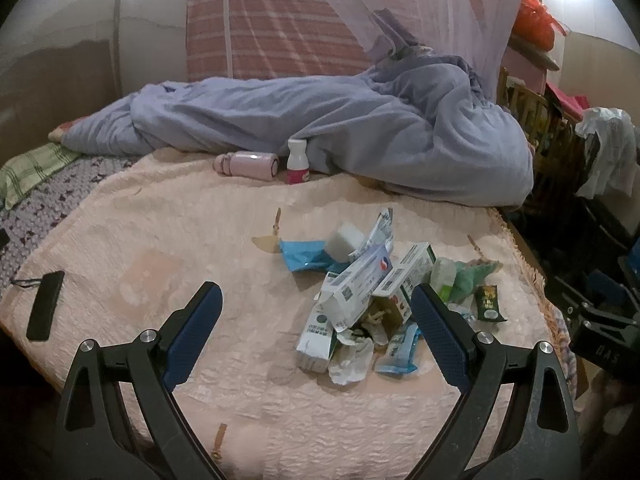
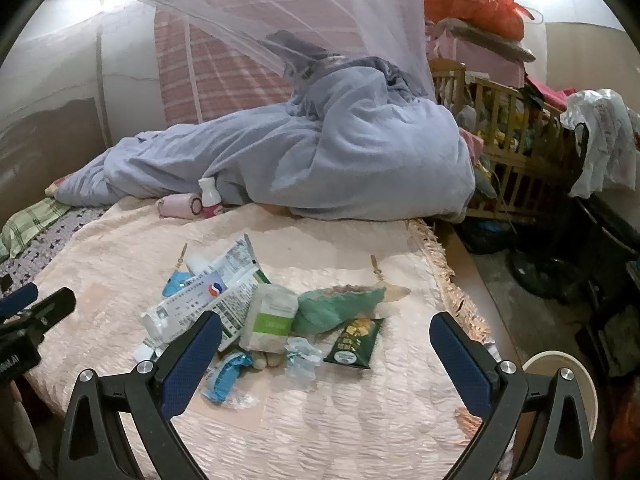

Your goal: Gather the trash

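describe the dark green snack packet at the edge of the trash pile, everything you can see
The packet is a small, glossy, dark green pouch with yellow print and a pale round mark near its lower end. It lies flat and slightly angled on the pink blanket, at the pile's right edge, near the fringed border. Its upper end tucks under a crumpled teal bag; a clear wrapper lies just left. It looks flattened, likely empty. Neither claw touches it.

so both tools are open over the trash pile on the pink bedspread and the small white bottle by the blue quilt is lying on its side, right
Not quite. The small white bottle stands upright; the left wrist view shows it. The pink flask beside it is what lies on its side. The rest holds.
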